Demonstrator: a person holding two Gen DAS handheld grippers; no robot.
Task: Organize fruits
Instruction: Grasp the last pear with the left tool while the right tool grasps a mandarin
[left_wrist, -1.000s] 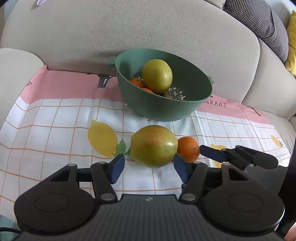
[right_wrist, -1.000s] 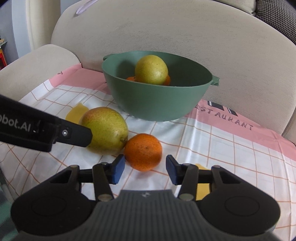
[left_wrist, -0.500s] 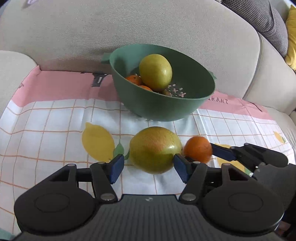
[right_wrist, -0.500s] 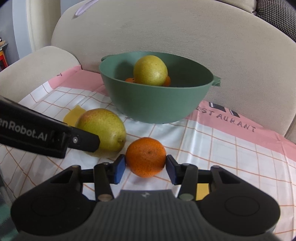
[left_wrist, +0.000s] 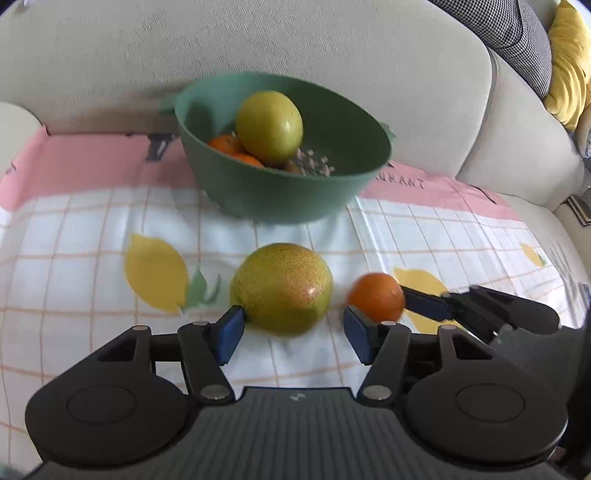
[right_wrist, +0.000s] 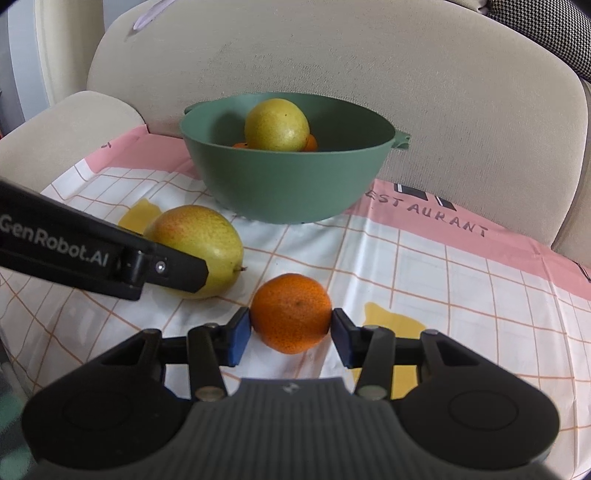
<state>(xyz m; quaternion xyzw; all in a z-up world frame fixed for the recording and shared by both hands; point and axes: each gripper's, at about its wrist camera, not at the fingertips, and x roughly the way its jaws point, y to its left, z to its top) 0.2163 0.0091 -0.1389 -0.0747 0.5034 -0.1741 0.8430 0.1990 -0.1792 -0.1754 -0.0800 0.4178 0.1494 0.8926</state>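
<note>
A green bowl (left_wrist: 258, 199) stands on a checked cloth and holds a yellow-green fruit (left_wrist: 269, 123) and small oranges (left_wrist: 223, 144). It also shows in the right wrist view (right_wrist: 288, 184). A large yellow-green pear (left_wrist: 282, 286) lies on the cloth in front of the bowl; it also shows in the right wrist view (right_wrist: 195, 243). My left gripper (left_wrist: 291, 332) is open, its blue pads on either side of the pear's near end. My right gripper (right_wrist: 290, 332) is shut on a small orange (right_wrist: 291, 312), which appears right of the pear in the left wrist view (left_wrist: 376, 297).
The cloth (right_wrist: 443, 277) with lemon prints covers a beige sofa seat. The sofa back (left_wrist: 295, 48) rises right behind the bowl. A sofa arm (right_wrist: 66, 129) lies to the left. A checked cushion (left_wrist: 517, 33) and a yellow cushion (left_wrist: 569, 62) sit far right.
My right gripper moved forward and closed its pads on the small orange. My left gripper shifted relative to the pear and stayed open around it.
</note>
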